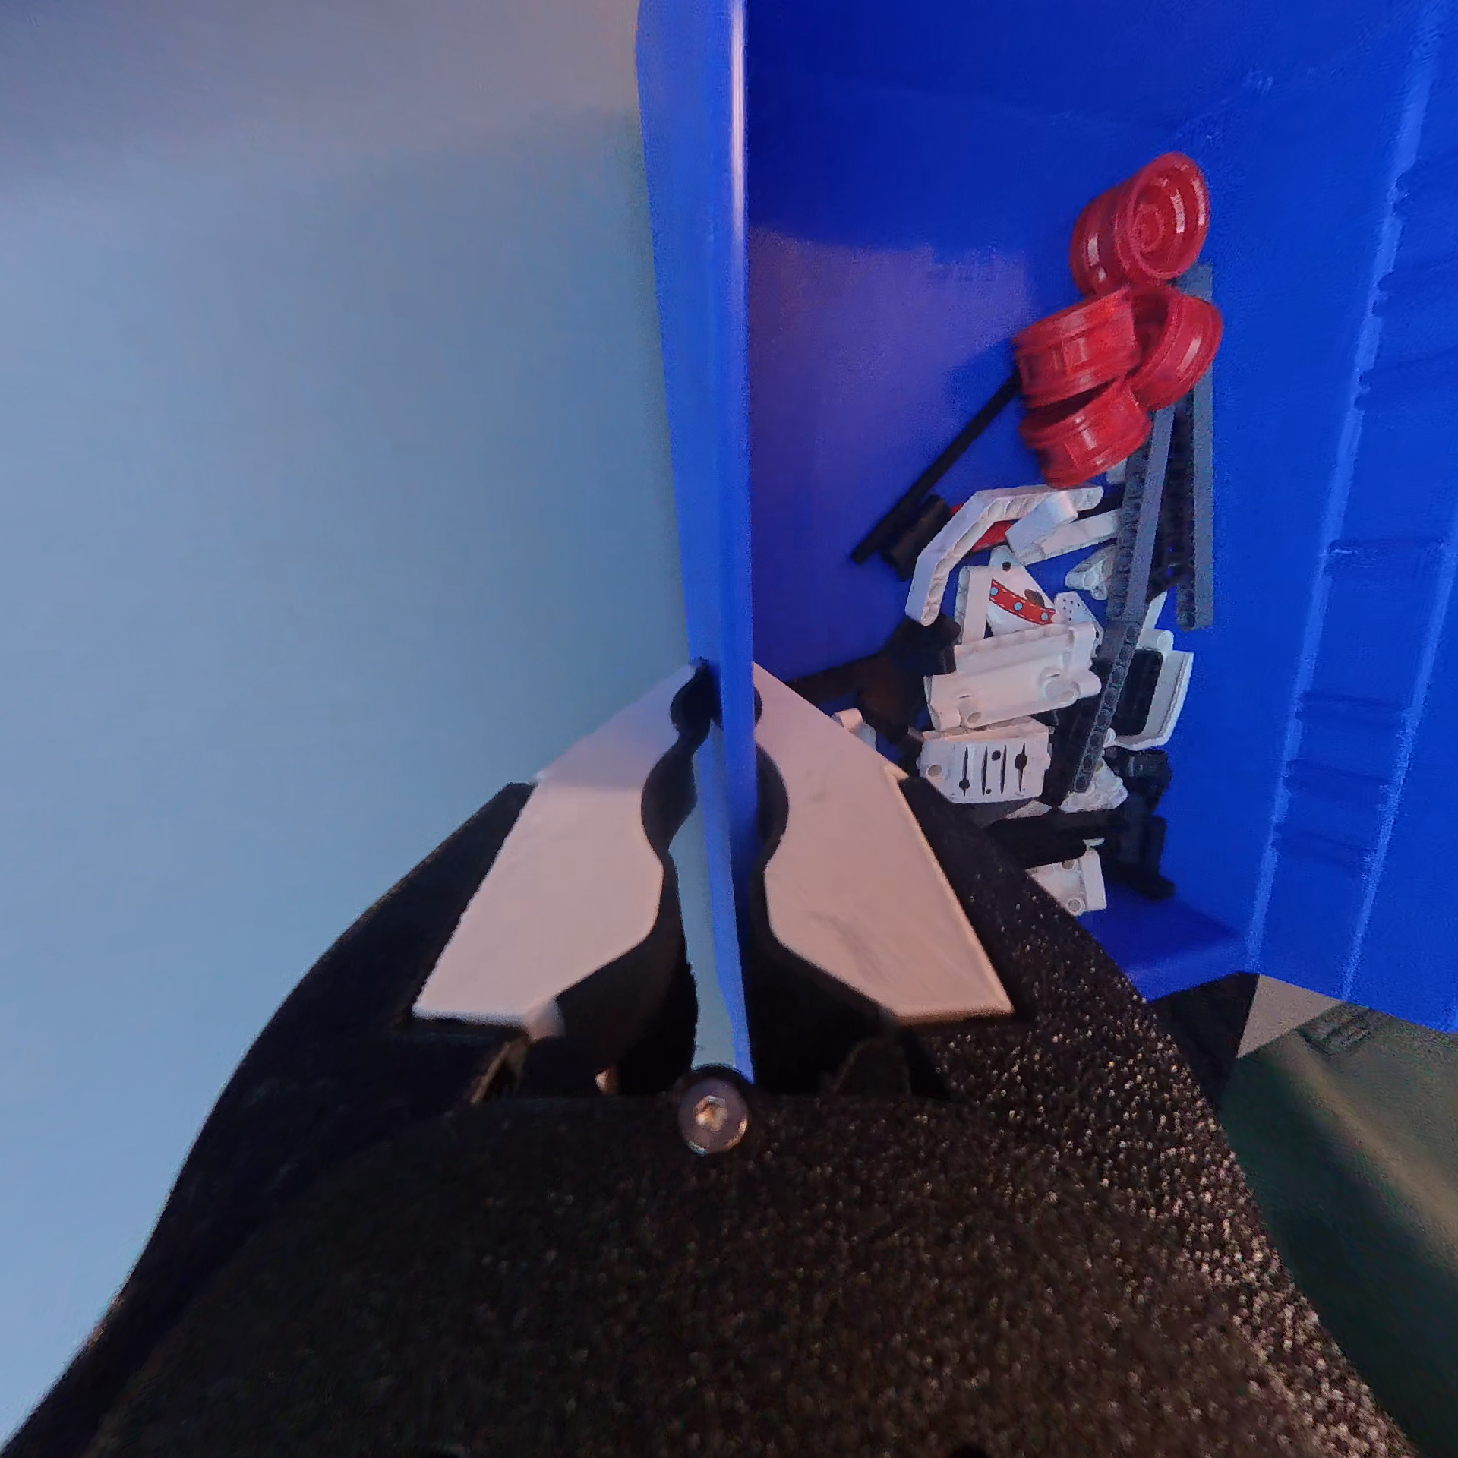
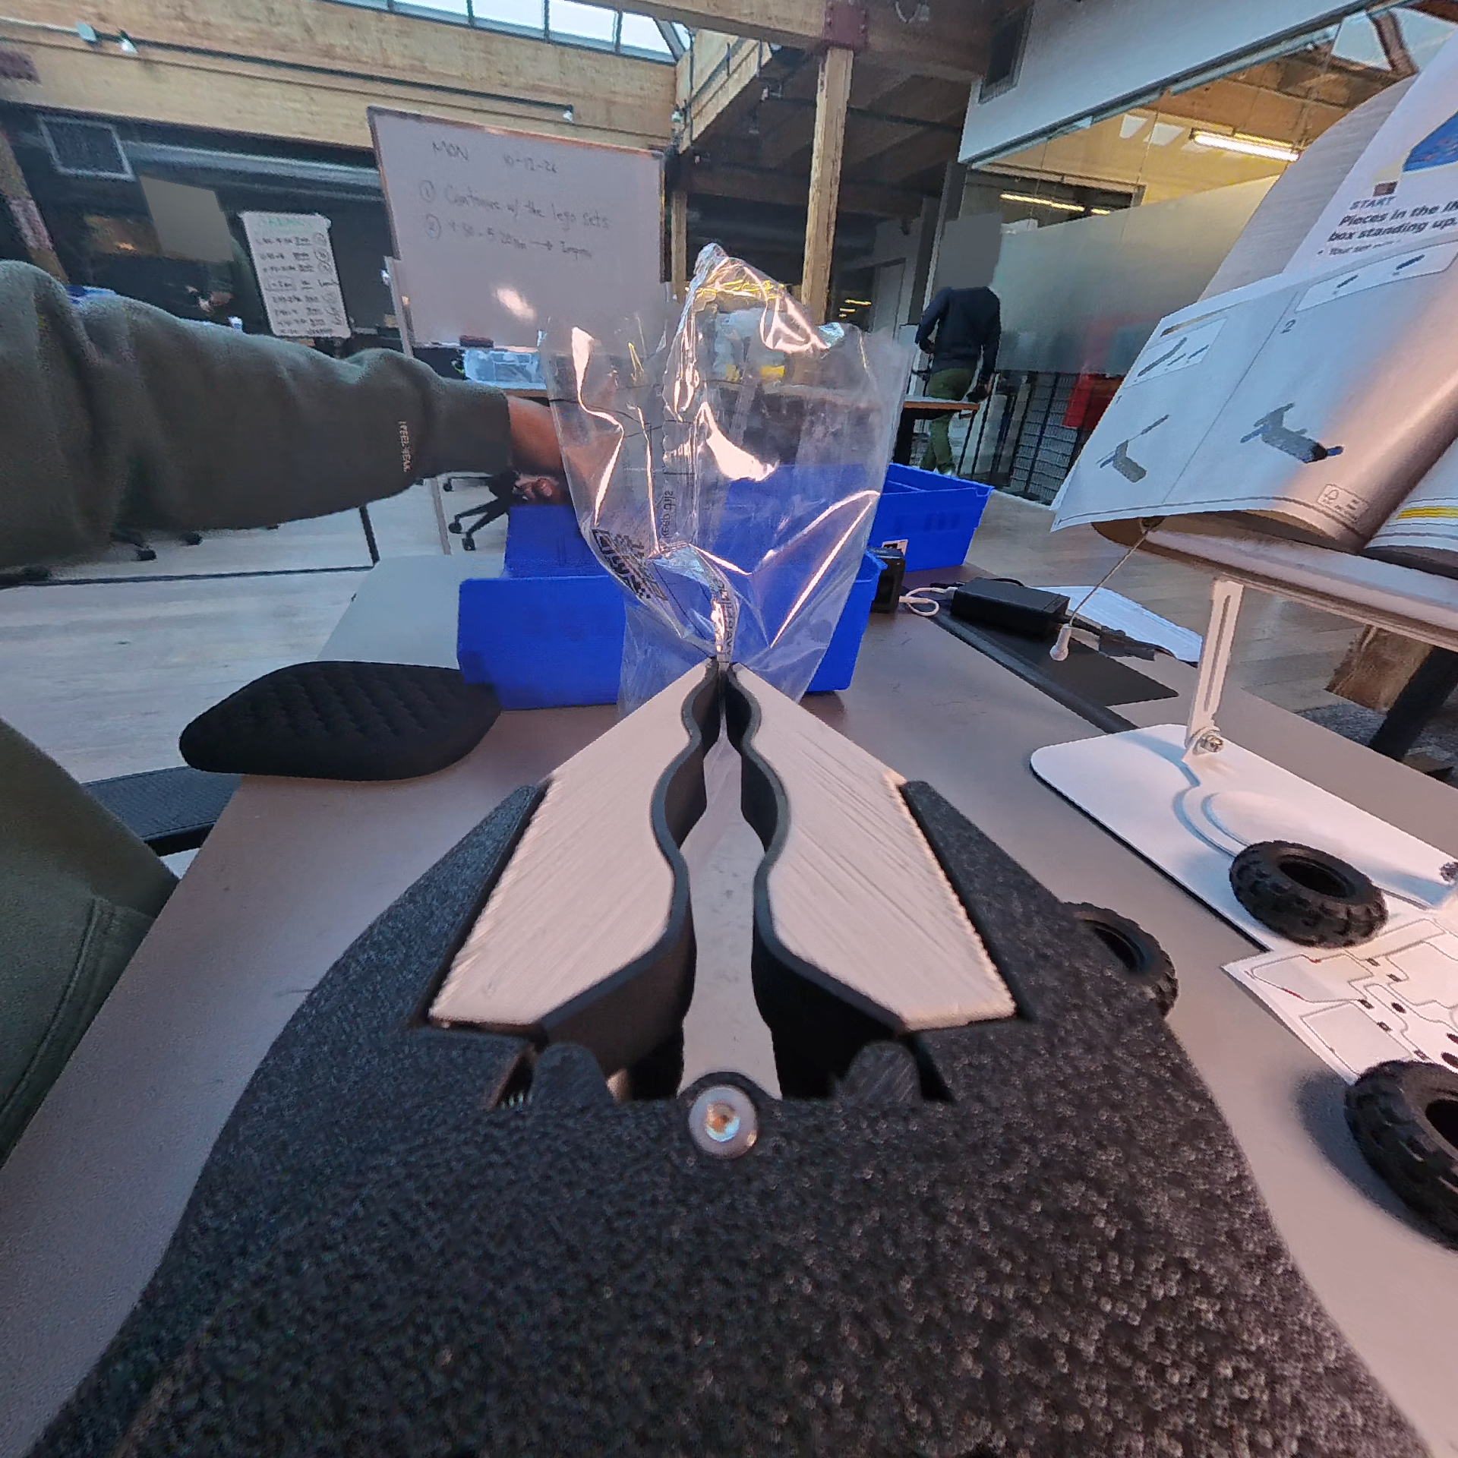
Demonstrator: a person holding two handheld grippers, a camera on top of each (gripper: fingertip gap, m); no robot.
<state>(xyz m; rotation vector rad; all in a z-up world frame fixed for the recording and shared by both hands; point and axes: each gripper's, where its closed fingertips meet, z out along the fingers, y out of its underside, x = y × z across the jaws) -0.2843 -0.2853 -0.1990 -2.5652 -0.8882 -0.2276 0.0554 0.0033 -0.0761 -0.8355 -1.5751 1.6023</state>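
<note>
The left gripper (image 1: 730, 694) is clamped on the thin upright side wall of a blue plastic bin (image 1: 907, 158), one finger outside and one inside, so the wall runs straight ahead along the gripper's own line and the bin's inside lies to the right of the fingers. In the left wrist view the bin appears tipped, with its load gathered along the far inner wall: a cluster of red plastic wheel hubs (image 1: 1120, 315) towards the far end, long grey perforated beams (image 1: 1136, 600) lying lengthwise along that wall, and a heap of white panel pieces (image 1: 1010, 686) mixed with small black connector parts (image 1: 907, 521) nearer the gripper.

In the right wrist view a green-sleeved arm (image 2: 237, 426) reaches across from the left edge to the same blue bin, which sits at the far side of the grey table (image 2: 315, 868), beyond a black padded rest (image 2: 339, 718) at the table's left edge. The right gripper (image 2: 722, 671) is pinched closed on the bottom corner of a clear crumpled plastic bag (image 2: 710, 442), which stands up and away from the fingertips, directly in front of the bin; whether anything is inside cannot be told. A second blue bin (image 2: 931, 505) lies behind. Towards the right edge stand an open instruction booklet on a white stand (image 2: 1262, 379) and black rubber tyres (image 2: 1306, 899) just beside a white sticker sheet (image 2: 1357, 1002)
</note>
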